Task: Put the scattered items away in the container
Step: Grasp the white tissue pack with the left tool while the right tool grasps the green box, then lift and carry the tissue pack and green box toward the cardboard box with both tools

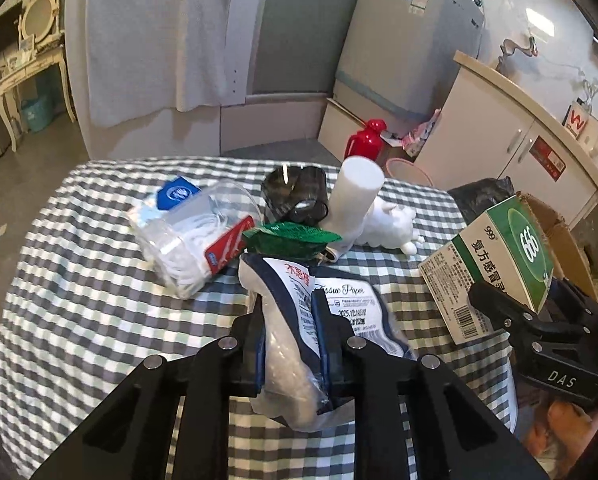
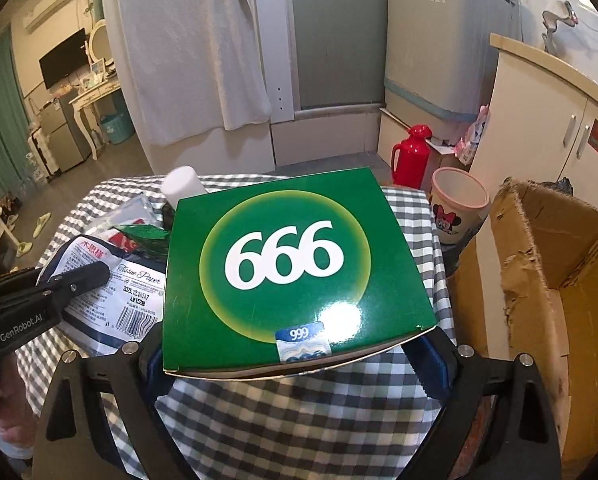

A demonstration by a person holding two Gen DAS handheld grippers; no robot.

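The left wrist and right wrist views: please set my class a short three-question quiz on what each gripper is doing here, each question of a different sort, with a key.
1. True or false: the left gripper is shut on the tissue paper pack.
2. Multiple choice: what does the right gripper hold? A) a red thermos B) the green medicine box C) a white bottle
3. Fill in: the torn cardboard box stands to the ____ of the checked tablecloth in the right wrist view.

Key: 1 true; 2 B; 3 right
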